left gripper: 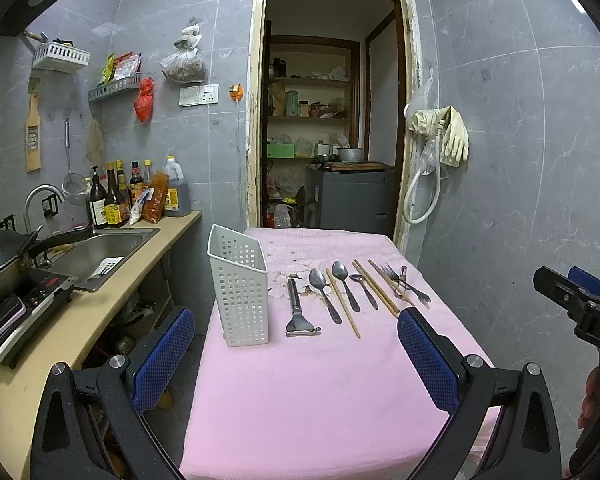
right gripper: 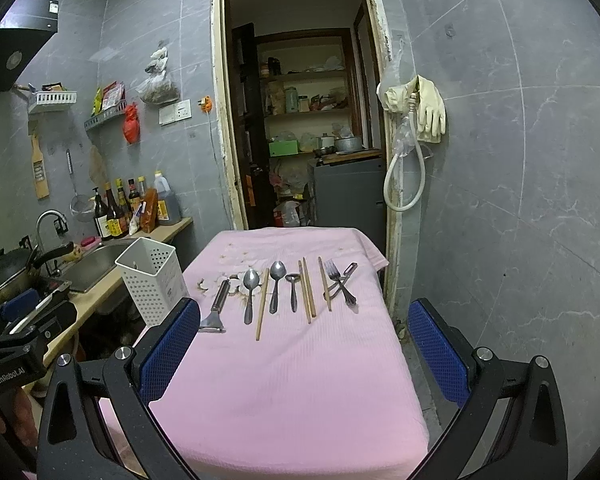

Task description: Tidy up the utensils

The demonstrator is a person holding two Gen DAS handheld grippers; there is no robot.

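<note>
On the left side of the pink surface stands the white perforated holder, upright and with its mouth up, so the utensils can be dropped in from above. It is near the left edge, close to the sink.

To the right of it the utensils lie in one row, handles toward the person, probably so that each handle is easy to take. First is the peeler, just beside the holder. Then come a spoon, one chopstick, a second spoon and a small ladle. After them lies a pair of chopsticks, and at the right end the forks cross each other, with one more chopstick.

The left tool hangs above the near part of the surface with its blue pads wide apart and holds nothing. The right tool is the same, spread wide and empty. I judge no utensil is in the holder yet, so the work is only at its beginning.
</note>
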